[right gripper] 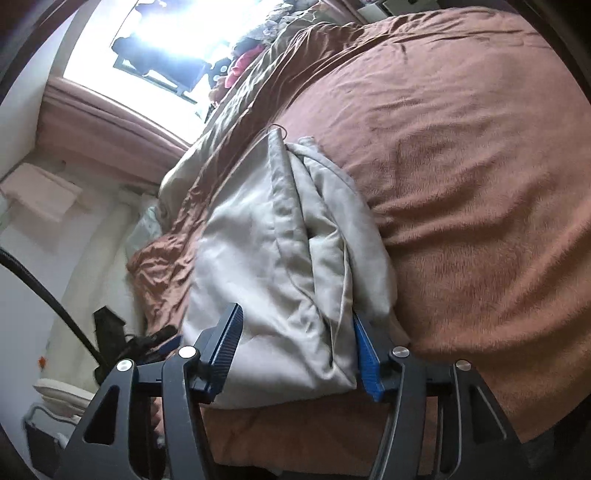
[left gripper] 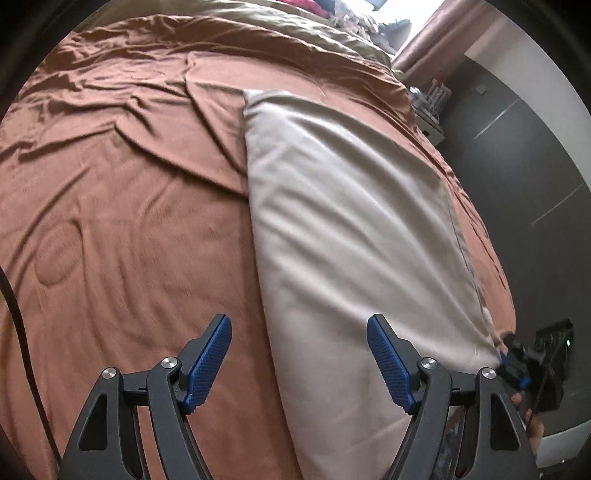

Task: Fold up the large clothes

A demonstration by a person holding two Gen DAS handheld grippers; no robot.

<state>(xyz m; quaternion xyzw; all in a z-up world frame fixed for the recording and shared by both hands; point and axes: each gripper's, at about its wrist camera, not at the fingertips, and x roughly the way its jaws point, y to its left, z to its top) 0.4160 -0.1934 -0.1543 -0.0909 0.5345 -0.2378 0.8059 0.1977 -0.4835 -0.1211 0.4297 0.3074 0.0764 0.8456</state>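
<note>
A beige cloth [left gripper: 351, 236] lies folded into a long strip on a brown bedspread [left gripper: 129, 192]. My left gripper [left gripper: 299, 332] is open and empty above the strip's near end. In the right wrist view the same cloth [right gripper: 258, 243] shows several stacked layers. My right gripper [right gripper: 295, 325] is open, and the near end of the cloth lies between its wide-apart fingers. In the left wrist view the right gripper [left gripper: 511, 363] sits at the cloth's near right corner.
An olive blanket [left gripper: 295, 26] and a pile of clothes [right gripper: 251, 55] lie at the far end of the bed. A bright window with a pink curtain [right gripper: 110, 122] is behind. A dark wardrobe [left gripper: 517, 166] stands to the right of the bed.
</note>
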